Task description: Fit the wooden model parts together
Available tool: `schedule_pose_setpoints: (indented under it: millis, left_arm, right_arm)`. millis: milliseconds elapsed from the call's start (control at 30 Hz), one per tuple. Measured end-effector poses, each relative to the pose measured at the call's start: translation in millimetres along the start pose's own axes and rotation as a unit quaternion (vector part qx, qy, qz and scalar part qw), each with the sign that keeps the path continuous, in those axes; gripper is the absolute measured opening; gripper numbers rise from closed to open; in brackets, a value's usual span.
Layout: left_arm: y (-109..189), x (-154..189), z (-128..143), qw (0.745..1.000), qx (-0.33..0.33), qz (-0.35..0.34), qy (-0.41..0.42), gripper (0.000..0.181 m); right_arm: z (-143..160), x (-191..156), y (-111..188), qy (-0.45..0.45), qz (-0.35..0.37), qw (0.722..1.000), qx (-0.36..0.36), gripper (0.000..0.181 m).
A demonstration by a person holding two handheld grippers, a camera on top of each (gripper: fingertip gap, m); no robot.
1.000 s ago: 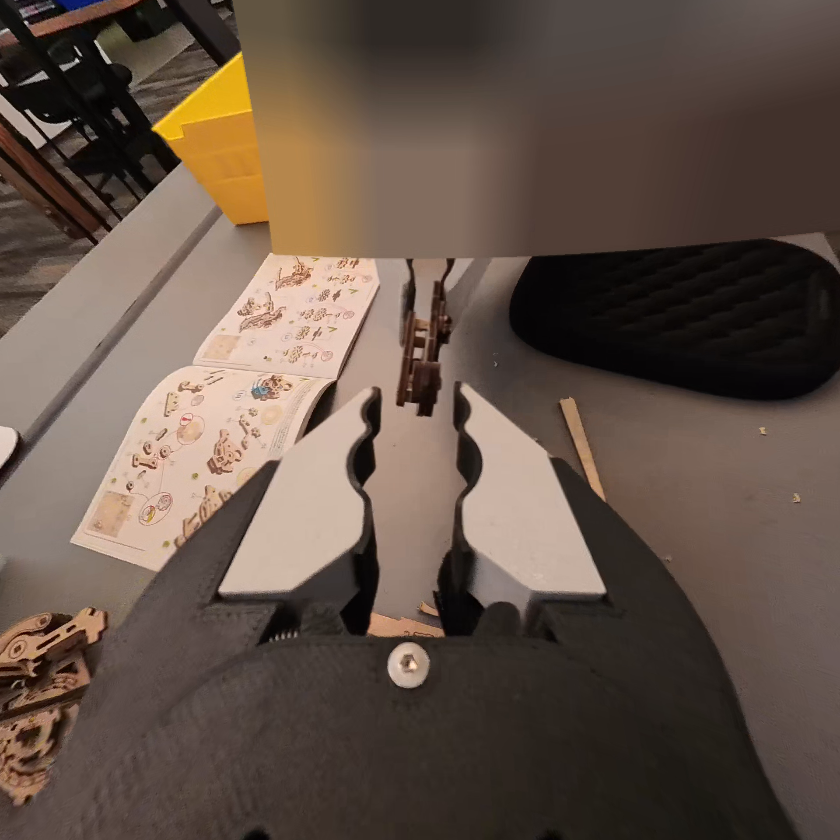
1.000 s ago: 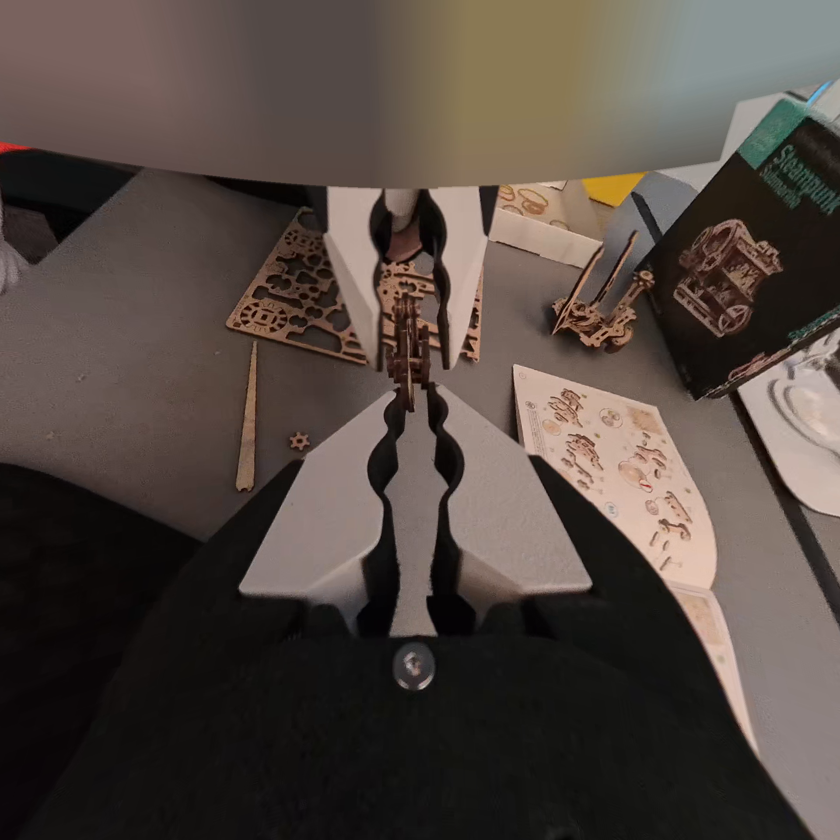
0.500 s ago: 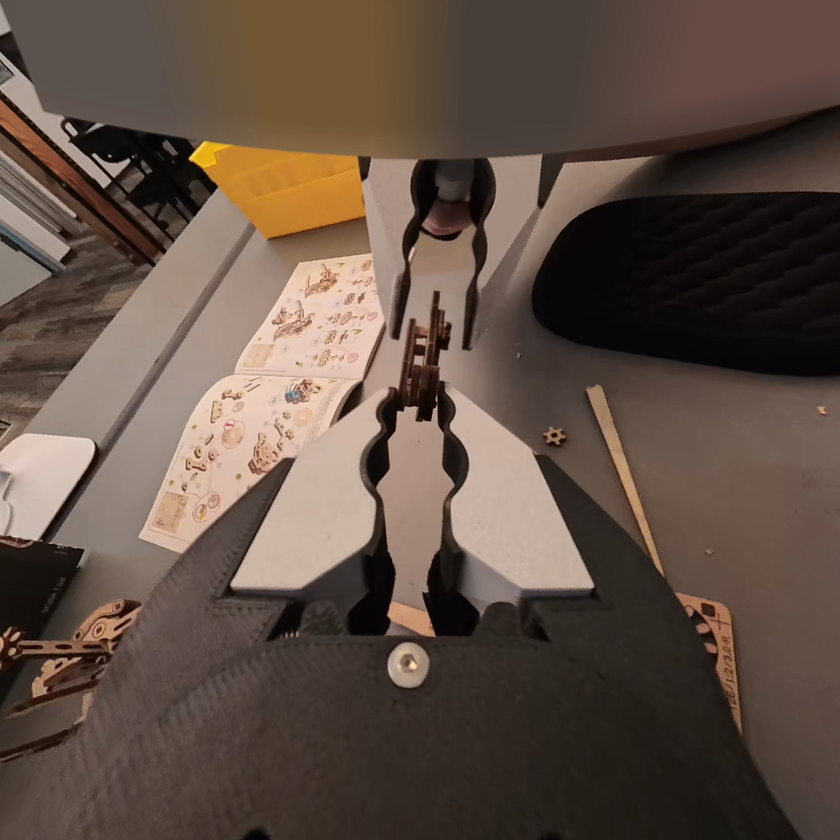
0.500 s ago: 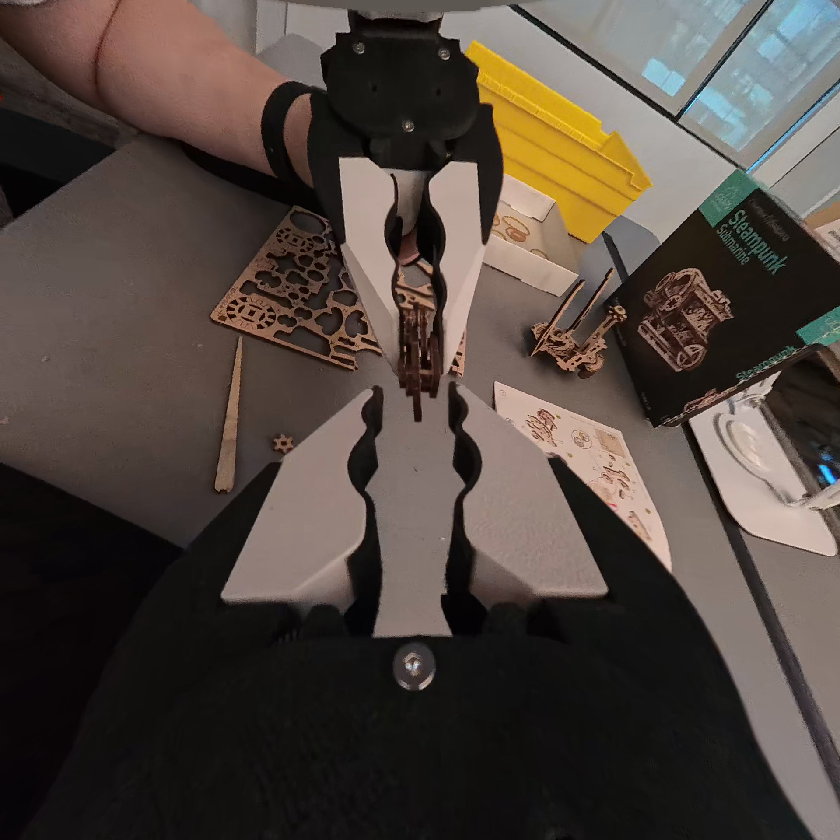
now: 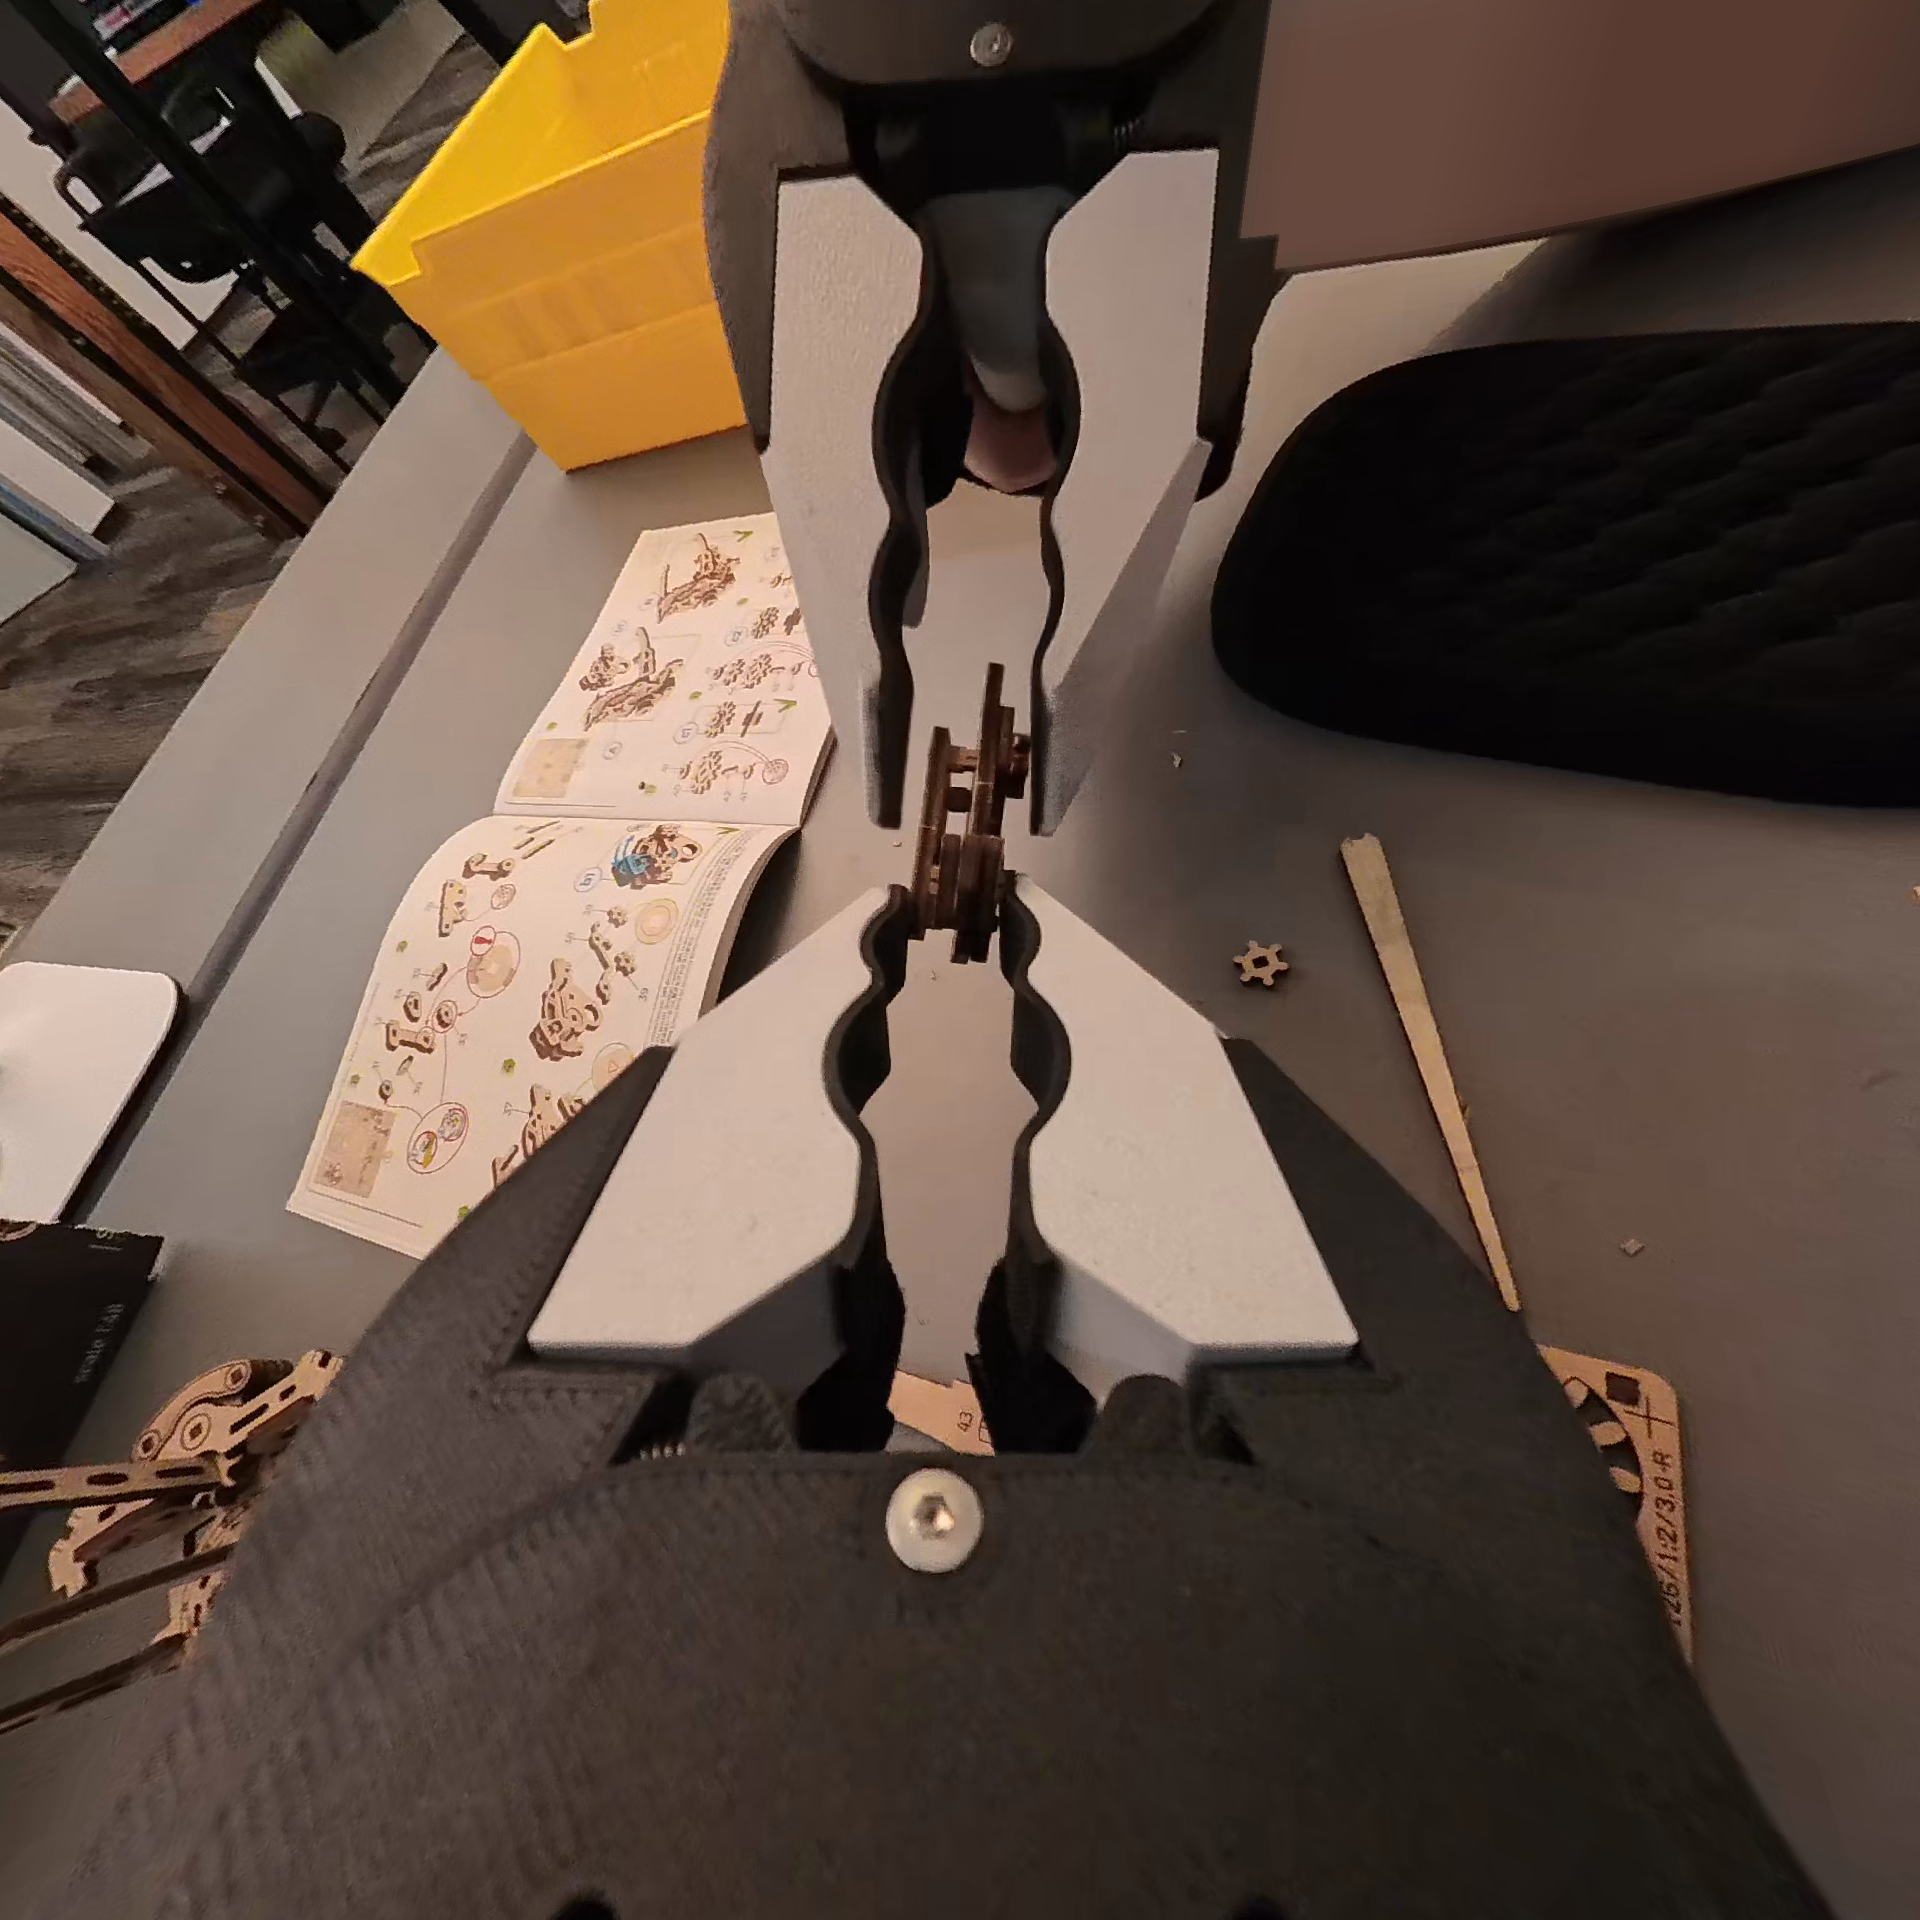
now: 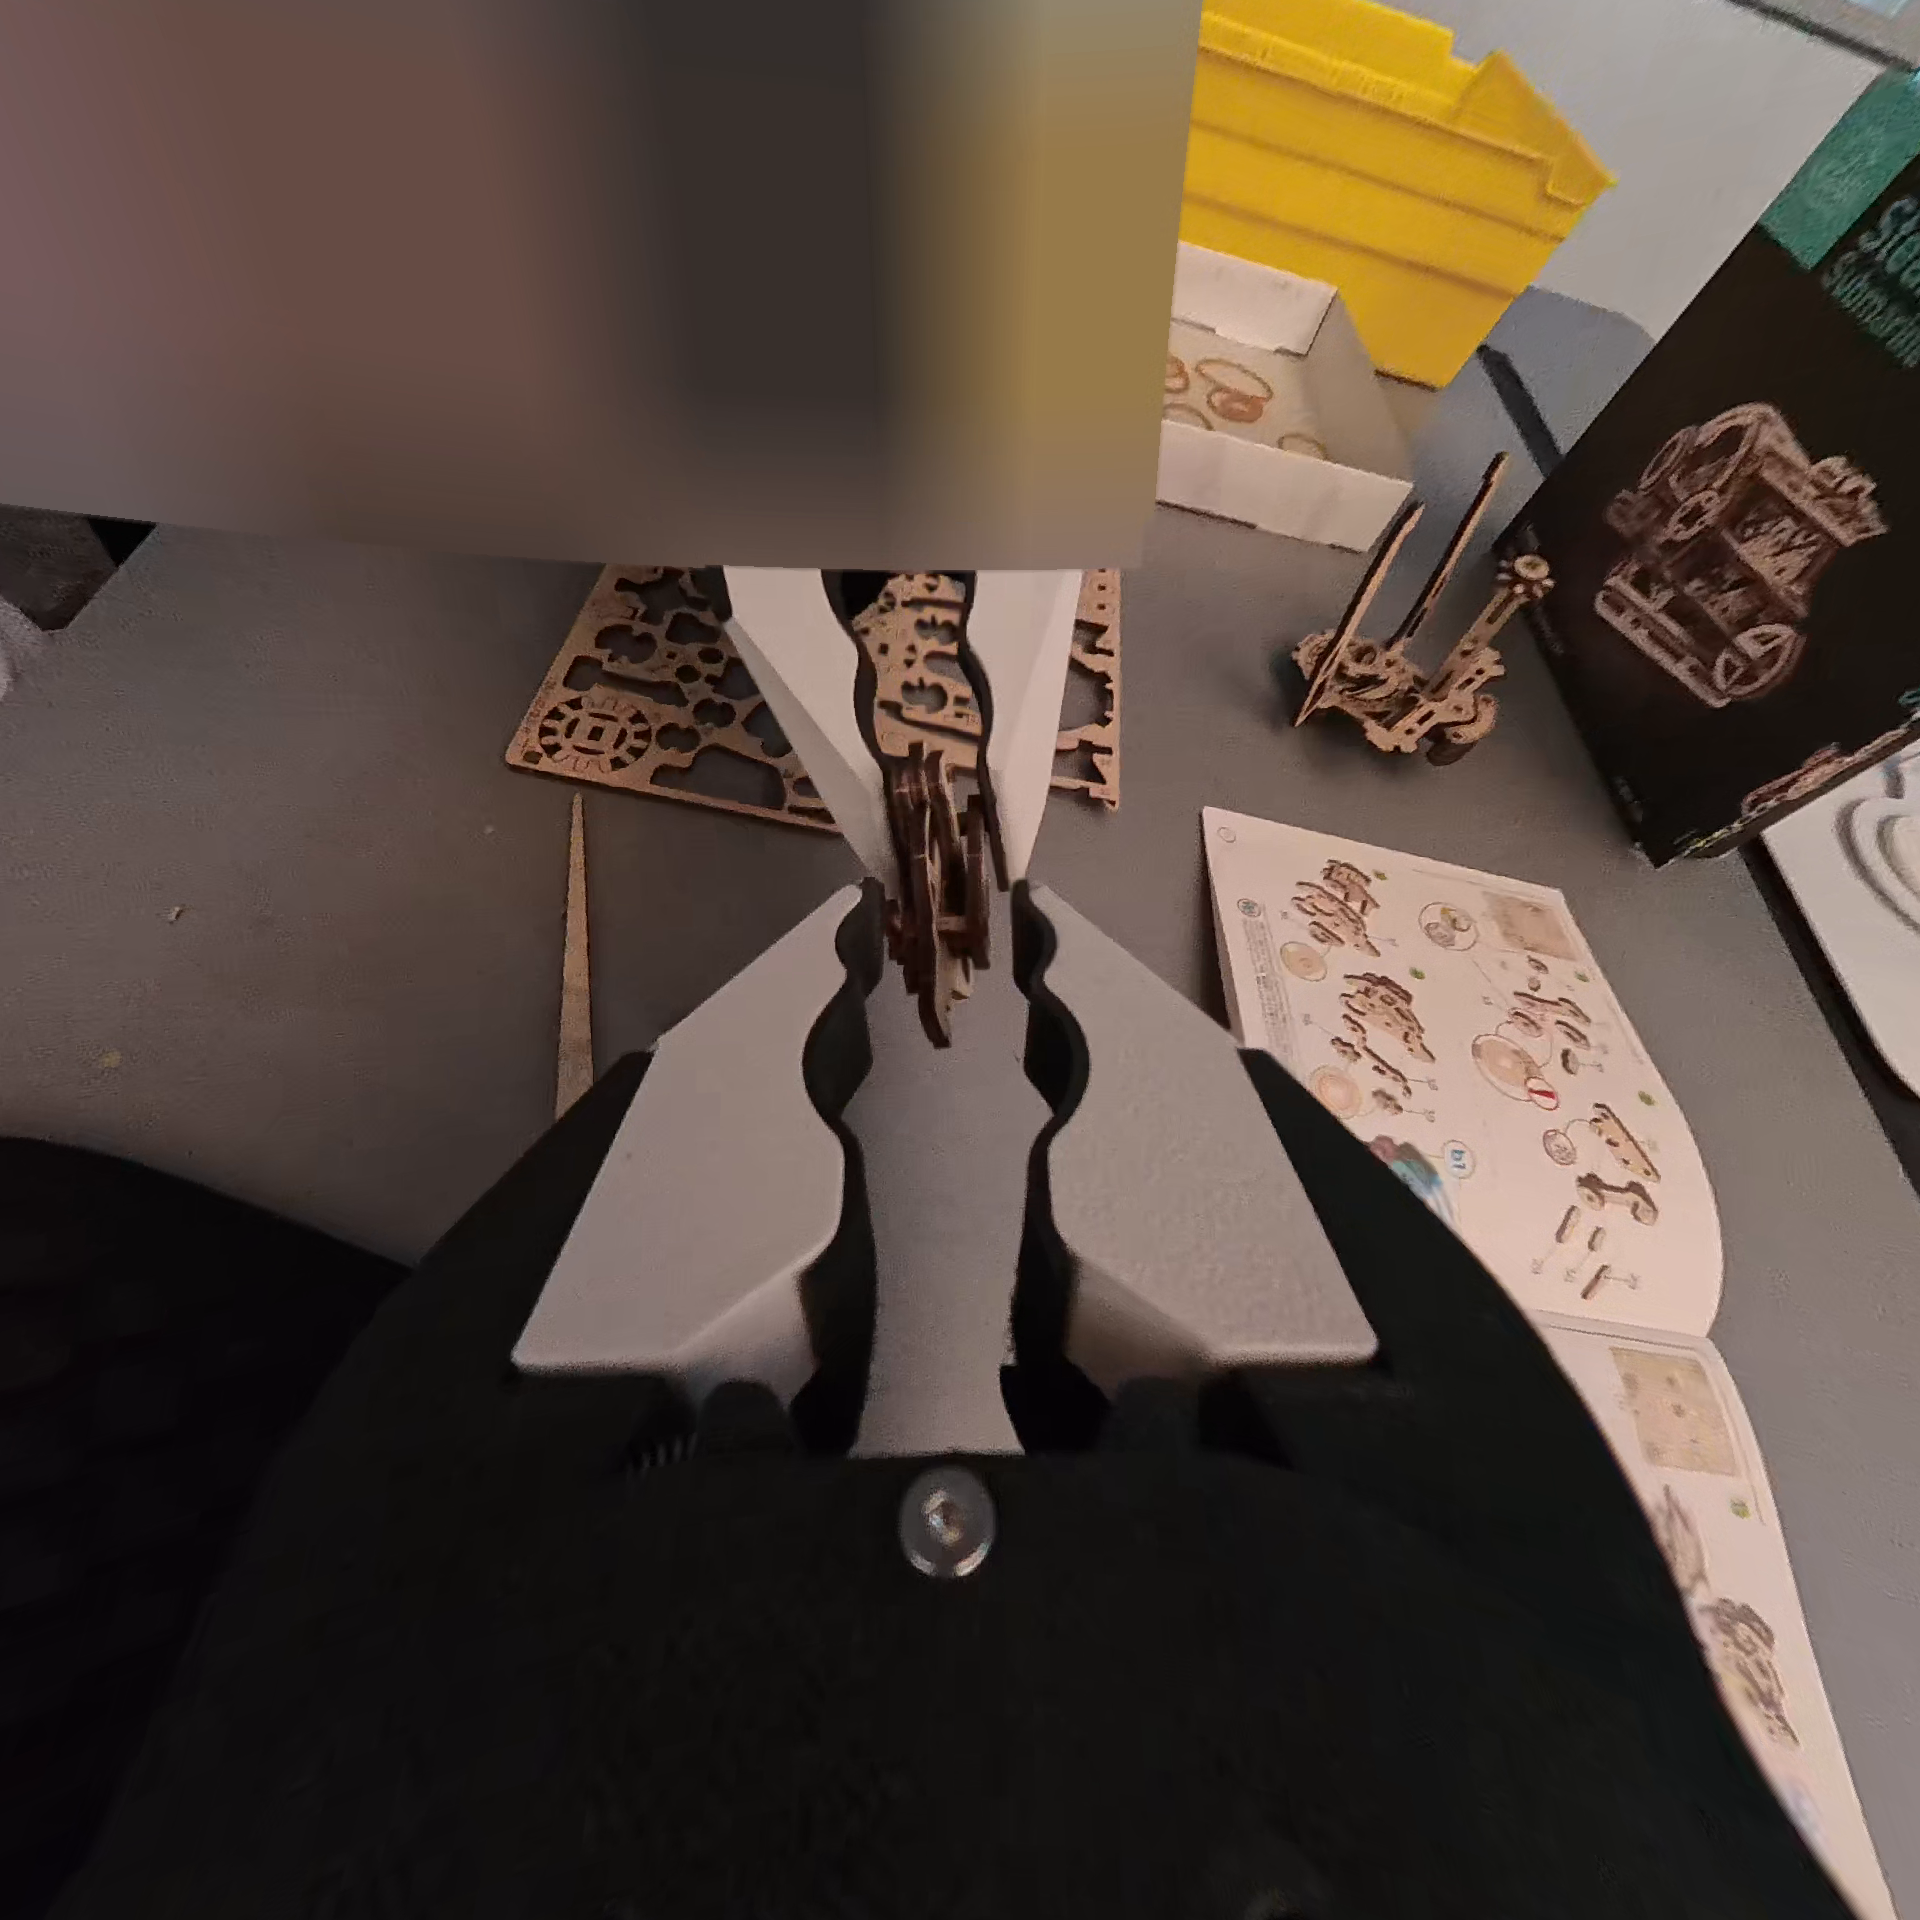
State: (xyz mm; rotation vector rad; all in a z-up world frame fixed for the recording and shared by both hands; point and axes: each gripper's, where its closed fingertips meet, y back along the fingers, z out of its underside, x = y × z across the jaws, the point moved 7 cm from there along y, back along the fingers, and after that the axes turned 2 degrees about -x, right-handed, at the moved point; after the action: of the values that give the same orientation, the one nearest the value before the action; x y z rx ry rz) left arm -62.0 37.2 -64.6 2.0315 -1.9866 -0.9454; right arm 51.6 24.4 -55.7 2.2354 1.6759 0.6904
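A small dark wooden gear assembly [image 5: 961, 831] is held in the air between the two grippers, which face each other tip to tip. My left gripper [image 5: 948, 902] is shut on its near end. My right gripper [image 5: 966, 816] comes in from above in the left wrist view, open, with its tips on either side of the assembly's far end. In the right wrist view the assembly [image 6: 935, 925] sits between the open tips of my right gripper [image 6: 943, 894], and the left gripper [image 6: 940, 852] clamps it from the far side.
On the grey table are an open instruction booklet [image 5: 582, 935], a yellow bin [image 5: 582, 281], a black cushion [image 5: 1610, 582], a wooden stick [image 5: 1423, 1060], a loose small gear [image 5: 1260, 965], a punched-out wooden sheet [image 6: 644, 717], a partly built model [image 6: 1403, 665] and a black box [image 6: 1745, 582]. My two grippers' fingertips are within a few centimetres of each other.
The assembly passed from the right gripper to the left: the right one opened, the left one shut on it. Since then the open right gripper has moved in closer around the assembly.
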Motion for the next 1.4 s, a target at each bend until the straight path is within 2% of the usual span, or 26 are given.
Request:
schedule_pose_setpoints:
  millis: [67, 500, 933, 1067, 1167, 1267, 1333, 1400]
  left_arm:
    - [-1, 1, 1, 1.0, -0.007, -0.003, -0.005, 0.016]
    - [-6, 3, 4, 0.999, -0.025, 0.01, 0.02, 0.015]
    - [-11, 7, 8, 0.999, -0.052, 0.006, -0.005, 0.015]
    - [-12, 5, 9, 0.998, -0.053, 0.008, 0.015, 0.015]
    - [-14, 5, 12, 0.998, -0.061, 0.012, 0.03, 0.015]
    - [-17, 5, 17, 0.994, -0.071, 0.039, 0.067, 0.015]
    - [-18, 4, 19, 0.991, -0.069, 0.058, 0.1, 0.016]
    - [-17, -1, 23, 0.986, -0.083, 0.065, 0.127, 0.025]
  right_arm:
    - [2, -2, -2, 0.002, -0.005, 1.0, -0.013, 0.017]
    - [8, -4, -9, 0.02, 0.009, 0.998, -0.055, 0.017]
    - [14, -10, -13, 0.067, 0.027, 0.994, -0.08, 0.016]
    - [15, -4, -14, 0.012, 0.002, 0.998, -0.07, 0.018]
    - [17, -2, -11, 0.032, 0.013, 0.996, -0.079, 0.021]
    - [21, -3, -10, 0.012, -0.016, 0.997, -0.069, 0.017]
    - [25, 1, -10, -0.05, -0.048, 0.996, -0.055, 0.016]
    - [33, 10, -9, -0.14, -0.068, 0.987, -0.046, 0.016]
